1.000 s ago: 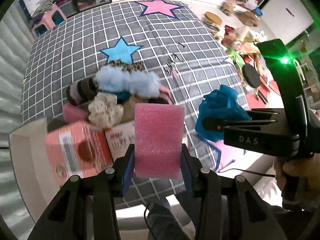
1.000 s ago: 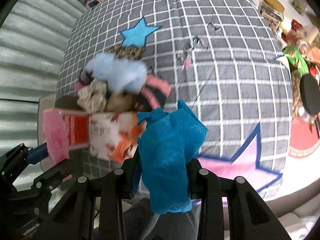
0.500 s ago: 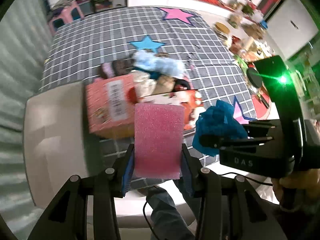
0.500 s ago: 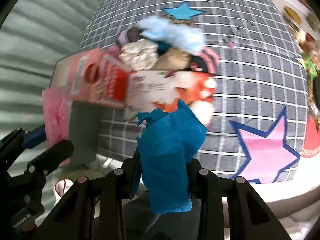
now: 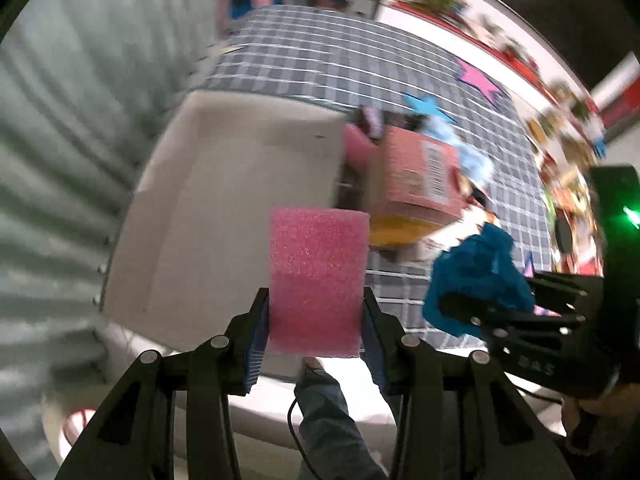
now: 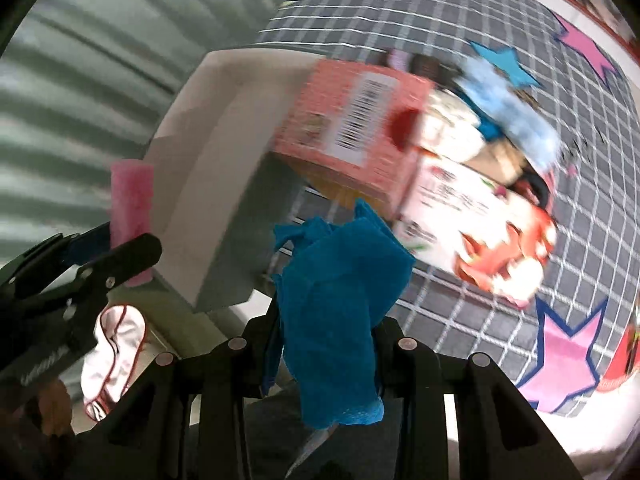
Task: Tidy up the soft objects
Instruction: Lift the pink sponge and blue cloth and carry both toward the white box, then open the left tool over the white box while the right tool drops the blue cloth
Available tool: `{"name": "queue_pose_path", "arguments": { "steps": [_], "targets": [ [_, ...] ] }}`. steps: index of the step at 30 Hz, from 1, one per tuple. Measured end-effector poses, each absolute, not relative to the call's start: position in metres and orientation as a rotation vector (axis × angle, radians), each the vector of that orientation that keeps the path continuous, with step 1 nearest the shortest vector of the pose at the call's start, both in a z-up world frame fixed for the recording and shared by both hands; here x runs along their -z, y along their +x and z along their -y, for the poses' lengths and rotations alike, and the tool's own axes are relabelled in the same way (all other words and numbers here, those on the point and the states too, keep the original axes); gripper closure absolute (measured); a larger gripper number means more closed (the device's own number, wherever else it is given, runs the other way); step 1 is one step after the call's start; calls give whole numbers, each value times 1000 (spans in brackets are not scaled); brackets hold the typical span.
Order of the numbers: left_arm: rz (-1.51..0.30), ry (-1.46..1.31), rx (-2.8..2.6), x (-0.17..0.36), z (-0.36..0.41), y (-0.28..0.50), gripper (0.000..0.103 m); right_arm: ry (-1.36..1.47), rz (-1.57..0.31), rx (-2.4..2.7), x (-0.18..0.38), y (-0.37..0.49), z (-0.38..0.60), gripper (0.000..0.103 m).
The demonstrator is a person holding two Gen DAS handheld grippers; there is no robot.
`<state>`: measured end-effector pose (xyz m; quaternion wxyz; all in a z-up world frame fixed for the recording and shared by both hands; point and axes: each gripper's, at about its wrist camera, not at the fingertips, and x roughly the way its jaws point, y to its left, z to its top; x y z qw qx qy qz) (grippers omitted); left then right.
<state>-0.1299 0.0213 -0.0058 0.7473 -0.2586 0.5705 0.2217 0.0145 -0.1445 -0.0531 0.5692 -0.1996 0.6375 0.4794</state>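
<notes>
Above white bin [image 5: 224, 184], left tongs [image 5: 316, 320] clamp pink sponge [image 5: 318, 276], right tongs [image 6: 328, 340] clamp blue cloth [image 6: 336, 312].

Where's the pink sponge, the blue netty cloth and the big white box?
Pink foam sponge block [image 5: 318, 264]: left wrist view, middle of its front face.
Blue mesh cloth [image 6: 340, 300]: right wrist view, bunched middle.
White rectangular box [image 5: 224, 216]: left wrist view, bare inner floor.

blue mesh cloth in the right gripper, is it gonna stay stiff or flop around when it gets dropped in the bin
Probably floppy: the blue mesh cloth bunches in crumpled folds and droops below the right gripper. It looks thin and light, so it should collapse where it lands. The pink foam sponge in the left gripper keeps its block shape, likely firmer. The white bin sits nearby.
</notes>
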Motion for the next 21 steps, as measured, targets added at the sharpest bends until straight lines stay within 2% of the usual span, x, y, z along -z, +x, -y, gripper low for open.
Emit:
{"name": "queue_pose_path", "arguments": {
  "steps": [10, 21],
  "targets": [
    [-1207, -690, -688, 20, -75, -179, 57, -561, -1426, -1247, 29, -7, 80, 67],
    [-1198, -772, -746, 40, -96, -195, 57, -645, -1406, -1316, 23, -29, 24, 67]
  ]
}}
